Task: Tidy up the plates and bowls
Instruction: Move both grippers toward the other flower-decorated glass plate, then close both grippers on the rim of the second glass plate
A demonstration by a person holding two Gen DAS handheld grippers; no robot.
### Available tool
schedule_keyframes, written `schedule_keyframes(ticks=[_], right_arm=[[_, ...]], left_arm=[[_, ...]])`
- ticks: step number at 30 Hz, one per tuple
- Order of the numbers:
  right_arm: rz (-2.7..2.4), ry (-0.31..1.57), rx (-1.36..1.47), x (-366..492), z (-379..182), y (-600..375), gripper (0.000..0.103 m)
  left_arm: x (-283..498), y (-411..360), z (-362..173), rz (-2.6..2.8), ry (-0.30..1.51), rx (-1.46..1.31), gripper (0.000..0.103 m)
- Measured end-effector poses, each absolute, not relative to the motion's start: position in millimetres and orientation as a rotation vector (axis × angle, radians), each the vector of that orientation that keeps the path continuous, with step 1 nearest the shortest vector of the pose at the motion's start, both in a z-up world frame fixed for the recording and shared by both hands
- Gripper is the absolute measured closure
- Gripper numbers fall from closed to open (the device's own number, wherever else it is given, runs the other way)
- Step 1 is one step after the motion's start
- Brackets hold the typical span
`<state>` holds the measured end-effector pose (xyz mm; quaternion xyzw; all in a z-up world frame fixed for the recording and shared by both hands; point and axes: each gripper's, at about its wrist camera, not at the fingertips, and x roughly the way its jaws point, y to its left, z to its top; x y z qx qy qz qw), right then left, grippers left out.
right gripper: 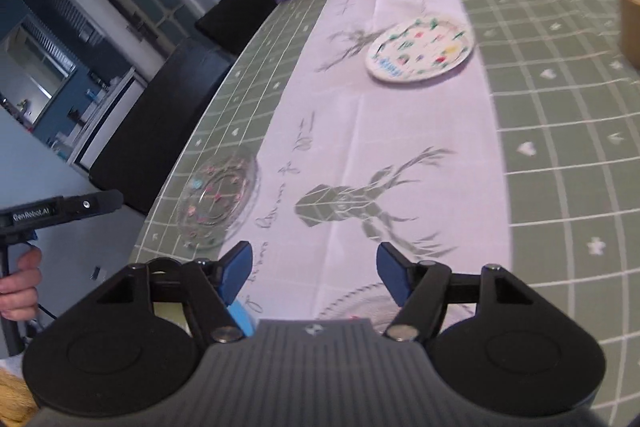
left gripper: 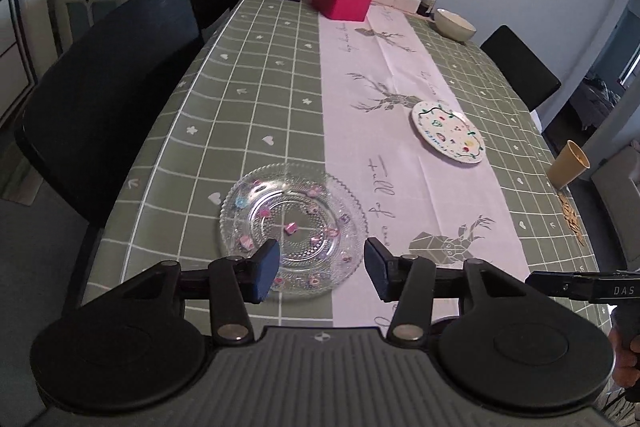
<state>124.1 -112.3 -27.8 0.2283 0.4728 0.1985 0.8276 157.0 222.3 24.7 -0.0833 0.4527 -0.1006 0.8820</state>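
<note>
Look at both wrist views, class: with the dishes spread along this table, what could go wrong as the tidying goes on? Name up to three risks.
1. The clear glass plate lies flat near the table's left edge; a slipped pinch by the open left tool might push it off.
2. The tan cup stands at the right edge, beside scattered bits; a passing sleeve could topple it.
3. The painted plate is blurred in the right view, so aiming there may be off.

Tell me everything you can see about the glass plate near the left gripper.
The glass plate is clear, round and shallow, with a beaded texture and a scalloped rim. Small pink, blue and purple decorations dot it. It lies flat and upright on the green checked cloth, near the table's near-left edge, its right rim at the white runner. Nothing lies on it. The left gripper is open over its near edge; whether it touches cannot be told.
</note>
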Motion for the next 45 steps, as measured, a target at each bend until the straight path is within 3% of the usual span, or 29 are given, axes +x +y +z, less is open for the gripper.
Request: schedule_keyframes(ticks=[5,10,26,37,45], right_arm=[[0.504,1.042,0.544,160.2,-39.3,-95.7,0.035],[0.553,0.963,0.637,190.6,-53.3,-84.4,0.035],[0.745,1.134,0.783,262.9,-119.3,-33.4,0.036],[0.726,1.158,0.863,275.4,-133.2,-24.5,0.06],[0.733,1.165,0.86,275.7,-131.5,-17.7,0.061]], left_arm=[[180.8,251.2,-5.0,-0.124,1.056,-0.205,0.046],[204.0,282.2,-29.9,-0.11,1.138,-0.349,0.047],[248.1,301.1,-71.9,-0.179,1.185,-0.495,0.047],[252.1,284.4,-72.4,-0.184,1.147,-0.471,0.046],[252.5,294.4,-77.9,-0.154,1.13,-0.595,0.048]])
